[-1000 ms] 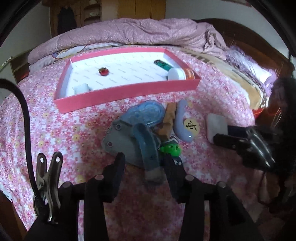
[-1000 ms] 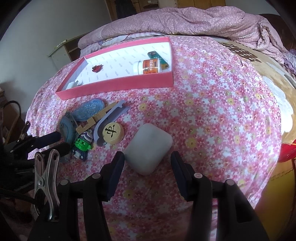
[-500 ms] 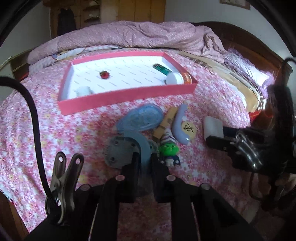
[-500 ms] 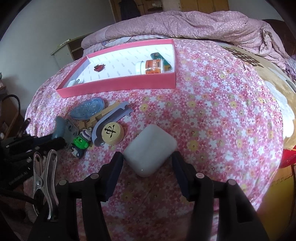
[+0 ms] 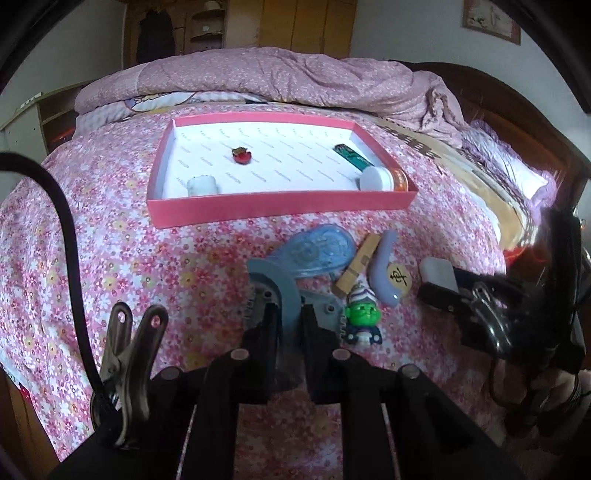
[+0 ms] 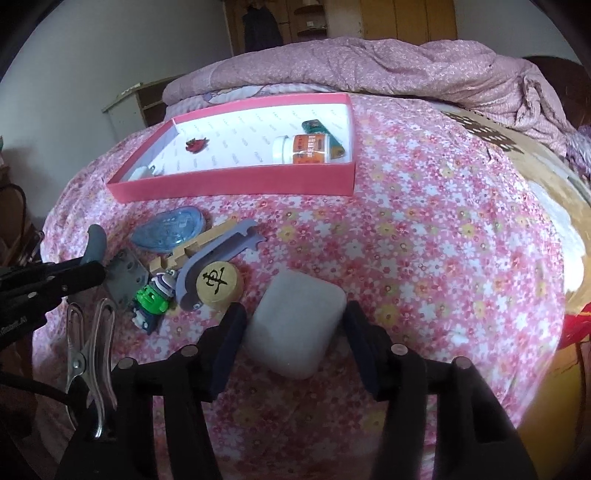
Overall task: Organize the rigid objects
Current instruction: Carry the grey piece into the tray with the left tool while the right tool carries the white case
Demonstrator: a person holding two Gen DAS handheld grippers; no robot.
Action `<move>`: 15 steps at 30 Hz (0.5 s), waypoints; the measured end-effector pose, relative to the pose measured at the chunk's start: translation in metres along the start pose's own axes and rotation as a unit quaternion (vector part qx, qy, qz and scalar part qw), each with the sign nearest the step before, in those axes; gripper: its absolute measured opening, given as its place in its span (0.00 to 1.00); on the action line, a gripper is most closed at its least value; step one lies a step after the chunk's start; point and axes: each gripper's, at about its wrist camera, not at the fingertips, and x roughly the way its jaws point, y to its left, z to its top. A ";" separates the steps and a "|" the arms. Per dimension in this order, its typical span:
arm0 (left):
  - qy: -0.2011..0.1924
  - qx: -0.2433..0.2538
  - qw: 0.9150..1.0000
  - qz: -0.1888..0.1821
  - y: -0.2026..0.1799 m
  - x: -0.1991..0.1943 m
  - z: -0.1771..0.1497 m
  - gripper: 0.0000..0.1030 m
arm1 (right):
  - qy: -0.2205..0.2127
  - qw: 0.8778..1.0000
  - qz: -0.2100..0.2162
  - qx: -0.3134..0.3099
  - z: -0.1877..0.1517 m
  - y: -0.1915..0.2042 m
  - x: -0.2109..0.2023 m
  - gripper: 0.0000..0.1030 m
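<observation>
Plainly legible writing is scarce: a black Chinese character marks the round wooden chess piece [image 6: 218, 284], and the white bottle [image 6: 301, 148] in the pink box [image 6: 236, 182] carries an orange label whose print is too small to read. Faint repeated lettering covers the box's white floor, also unreadable. Beside the bottle lies a green lighter [image 6: 325, 134]; a small red charm [image 5: 242, 156] and a white cup [image 5: 201, 185] sit elsewhere in the box.

Left gripper [image 5: 286, 328] is clamped tight on the curved handle of a grey tool [image 5: 275, 284], which stands tilted off the cover. Right gripper [image 6: 293, 332] is spread wide, its fingers either side of a white case [image 6: 297, 326] without clearly touching it.

Between the box and the grippers lie a blue tape dispenser [image 5: 317, 251], a wooden clip [image 5: 356, 267], a lilac opener [image 6: 218, 254] under the chess piece, and a green figurine [image 5: 362, 321].

Everything rests on a bed with a pink floral cover [image 6: 424, 240]; a rumpled mauve quilt [image 5: 277, 77] is heaped at the far end, with wooden cabinets [image 5: 295, 22] and pale walls behind.
</observation>
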 end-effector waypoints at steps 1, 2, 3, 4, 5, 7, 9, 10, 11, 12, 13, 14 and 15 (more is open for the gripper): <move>-0.002 -0.002 1.000 -0.004 0.001 0.000 0.003 0.12 | -0.001 1.000 0.000 0.000 0.000 0.000 0.000 0.54; -0.005 -0.002 1.000 -0.005 0.002 -0.001 0.005 0.12 | -0.001 1.000 0.000 0.000 0.000 0.000 0.000 0.54; -0.008 -0.002 1.000 -0.005 0.002 -0.001 0.008 0.12 | -0.002 1.000 0.000 -0.001 0.000 0.000 0.000 0.54; -0.011 -0.001 1.000 -0.003 0.003 -0.001 0.013 0.12 | -0.002 1.000 0.003 -0.001 0.000 0.000 -0.001 0.54; -0.012 -0.001 1.000 -0.003 0.004 0.000 0.015 0.12 | -0.003 1.000 0.006 0.000 0.000 0.001 -0.002 0.54; -0.014 -0.002 1.000 -0.001 0.007 0.001 0.023 0.12 | -0.004 1.000 0.010 0.001 0.001 0.000 -0.003 0.54; -0.019 -0.002 1.000 0.003 0.010 0.002 0.031 0.12 | -0.009 1.000 0.012 -0.003 0.003 0.000 -0.005 0.54; -0.023 -0.001 1.000 0.006 0.011 0.003 0.036 0.12 | -0.010 1.000 0.010 -0.006 0.004 0.000 -0.006 0.54; -0.027 0.000 1.000 0.009 0.013 0.003 0.042 0.12 | -0.011 1.000 0.009 -0.007 0.007 0.000 -0.007 0.54; -0.031 0.001 0.999 0.011 0.015 0.003 0.048 0.12 | -0.012 1.000 0.009 -0.008 0.009 -0.001 -0.008 0.54; -0.033 0.002 0.999 0.013 0.017 0.004 0.053 0.12 | -0.012 1.000 0.010 -0.008 0.011 -0.001 -0.008 0.54; -0.035 0.003 0.999 0.014 0.019 0.005 0.061 0.12 | -0.015 1.000 0.012 -0.007 0.015 -0.002 -0.010 0.54; -0.037 0.004 0.999 0.014 0.021 0.006 0.067 0.12 | -0.017 1.000 0.013 -0.007 0.018 -0.003 -0.012 0.54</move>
